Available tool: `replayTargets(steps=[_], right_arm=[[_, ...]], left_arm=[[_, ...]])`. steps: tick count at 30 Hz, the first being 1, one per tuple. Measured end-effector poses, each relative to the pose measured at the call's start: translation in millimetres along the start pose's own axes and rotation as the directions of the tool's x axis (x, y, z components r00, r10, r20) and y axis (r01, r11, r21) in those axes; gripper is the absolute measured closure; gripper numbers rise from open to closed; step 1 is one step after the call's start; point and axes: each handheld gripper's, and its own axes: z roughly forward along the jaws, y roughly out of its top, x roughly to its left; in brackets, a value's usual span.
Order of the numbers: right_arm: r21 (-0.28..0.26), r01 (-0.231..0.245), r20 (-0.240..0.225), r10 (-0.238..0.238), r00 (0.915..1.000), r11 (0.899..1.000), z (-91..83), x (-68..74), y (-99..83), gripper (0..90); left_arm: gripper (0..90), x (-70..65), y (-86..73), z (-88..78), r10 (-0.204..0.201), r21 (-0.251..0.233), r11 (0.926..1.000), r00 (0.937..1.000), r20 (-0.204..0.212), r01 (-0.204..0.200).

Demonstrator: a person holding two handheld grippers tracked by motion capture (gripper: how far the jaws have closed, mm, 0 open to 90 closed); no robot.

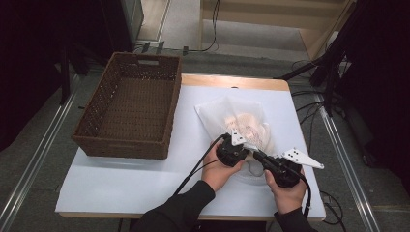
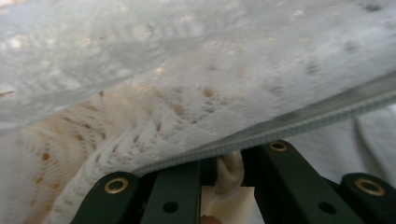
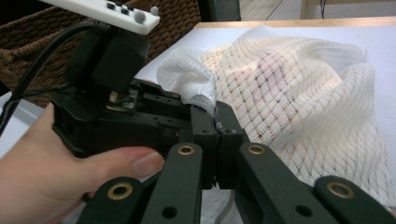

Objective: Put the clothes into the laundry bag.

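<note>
A white mesh bag point(image 1: 237, 118) with a cream garment inside lies on the white table point(image 1: 145, 179), right of centre. Both grippers meet at its near edge. My left gripper point(image 1: 246, 151) is shut on a fold of cream cloth point(image 2: 229, 170) just under the bag's zipper edge point(image 2: 303, 123). My right gripper point(image 1: 255, 154) comes in from the right, and its jaws point(image 3: 217, 126) are pressed together on the bag's white edge point(image 3: 205, 100). In the right gripper view the left gripper point(image 3: 198, 116) sits tip to tip with it, a hand wrapped around its body.
A brown wicker basket point(image 1: 121, 145) stands on the table's left half and holds nothing visible. The table's wooden far edge point(image 1: 232, 81) lies behind the bag. Cables and stand legs point(image 1: 319, 72) cover the floor to the right.
</note>
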Motion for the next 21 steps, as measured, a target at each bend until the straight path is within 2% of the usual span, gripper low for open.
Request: replayTargets(steps=[1,2,4,6,7,8,9,13,14,15,16,18,19,20,21], right_arm=[[-0.001,-0.001,0.0,0.001,1.0,1.0,0.1,-0.3,-0.2,90.0],[-0.003,-0.008,0.004,0.008,1.0,1.0,-0.1,-0.5,0.1,90.0],[-0.007,-0.008,0.006,0.009,0.9999,1.0,-0.4,-1.1,0.5,90.0],[-0.012,-0.018,0.01,0.018,0.9998,1.0,-0.6,-2.0,1.5,90.0],[-0.013,-0.023,0.008,0.023,0.9997,1.0,-0.5,-2.7,2.2,90.0],[-0.015,-0.044,0.003,0.044,0.999,0.999,1.2,-3.2,3.5,90.0],[-0.013,-0.043,0.005,0.043,0.9991,0.999,2.3,-2.9,3.4,90.0],[-0.006,-0.035,0.016,0.035,0.9993,0.999,3.5,-0.7,1.6,90.0],[-0.004,-0.038,0.018,0.038,0.9991,0.999,2.8,-0.7,1.2,90.0],[-0.005,-0.041,0.022,0.041,0.9989,0.999,0.9,-2.2,0.6,90.0],[-0.007,-0.042,0.022,0.042,0.9989,0.999,0.0,-3.0,0.5,90.0],[-0.01,-0.041,0.021,0.041,0.9989,0.999,-0.8,-3.4,0.8,90.0],[-0.013,-0.041,0.021,0.041,0.9989,0.999,-1.8,-3.0,1.1,90.0],[-0.016,-0.037,0.02,0.037,0.9991,0.999,-3.0,-1.7,1.7,90.0],[-0.018,-0.024,0.021,0.025,0.9995,1.0,-3.2,-0.6,2.1,90.0]], left_arm=[[83.4,-1.6,1.0,-0.5,0.006,-0.009,0.9999,0.9996,-0.027,-0.006],[83.3,-3.4,3.2,-2.5,-0.006,-0.027,0.9996,0.9994,-0.035,0.006],[83.3,-6.3,8.6,-7.1,-0.018,-0.057,0.9983,0.9995,-0.025,0.017],[83.1,-6.9,12.1,-5.8,-0.024,-0.051,0.9984,0.9996,-0.014,0.023],[82.8,-5.5,12.2,-1.7,-0.04,-0.038,0.9985,0.9992,0.006,0.041],[81.3,-5.0,10.4,7.4,-0.068,0.002,0.9977,0.9971,0.033,0.068],[80.1,-5.8,8.5,12.0,-0.076,0.01,0.9971,0.9962,0.041,0.076],[79.5,-5.5,7.8,14.5,-0.081,0.004,0.9967,0.9963,0.029,0.081],[81.0,-3.3,9.2,12.9,-0.094,-0.008,0.9955,0.9952,0.025,0.095],[83.3,0.9,11.5,9.1,-0.108,-0.042,0.9933,0.9941,-0.001,0.108],[84.2,0.9,11.5,9.1,-0.108,-0.042,0.9933,0.9941,-0.001,0.108],[84.6,5.0,14.4,4.0,-0.124,-0.107,0.9874,0.9903,-0.062,0.117],[84.8,8.2,15.5,2.1,-0.148,-0.148,0.9802,0.9835,-0.104,0.132],[84.8,11.7,15.6,2.6,-0.169,-0.161,0.9757,0.9776,-0.125,0.148],[84.6,14.9,14.9,4.9,-0.184,-0.155,0.9741,0.9751,-0.123,0.165]])
